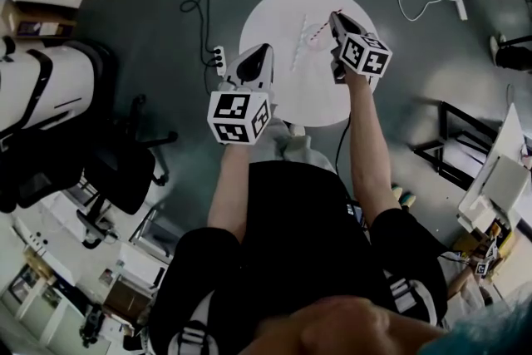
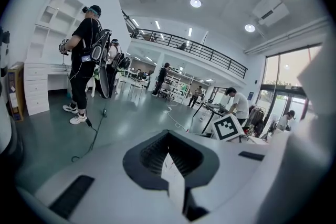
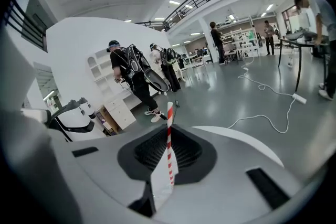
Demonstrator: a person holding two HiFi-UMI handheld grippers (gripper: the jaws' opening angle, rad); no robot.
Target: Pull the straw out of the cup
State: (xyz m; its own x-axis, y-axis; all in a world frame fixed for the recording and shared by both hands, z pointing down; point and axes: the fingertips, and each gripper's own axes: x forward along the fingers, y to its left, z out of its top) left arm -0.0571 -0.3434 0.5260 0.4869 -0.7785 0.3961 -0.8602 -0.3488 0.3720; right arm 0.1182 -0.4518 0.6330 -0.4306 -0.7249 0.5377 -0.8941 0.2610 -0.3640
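Head view first. Looked steeply down on round white table (image 1: 274,12). Found left gripper (image 1: 261,51) over near-left part of tabletop and right gripper (image 1: 334,17) over far-right part, apart from each other. Caught red-and-white striped straw (image 1: 318,31) slanting away from right gripper's tip, above tabletop. Could not make out cup with any certainty here: only a faint pale smudge near straw, too washed out to name.

Left gripper view next. Showed jaws of left gripper (image 2: 176,176) pressed together on nothing, aimed out over open floor (image 2: 121,113) rather than down at table. Saw no straw and no cup ahead. Picked up right gripper's marker cube (image 2: 229,128) off to the right.

Right gripper view last. Showed jaws of right gripper (image 3: 163,181) closed tight on straw (image 3: 169,139), gripped near its lower end, with the rest standing up free in air ahead of them. Saw curved edge of table (image 3: 236,139) just beyond, to the right, and no cup round straw anywhere.

Judged the pull itself as good as done: straw looked clear of any cup, held by right gripper alone. Reckoned little left beyond carrying straw aside and laying it down. Could not confirm where cup stood.
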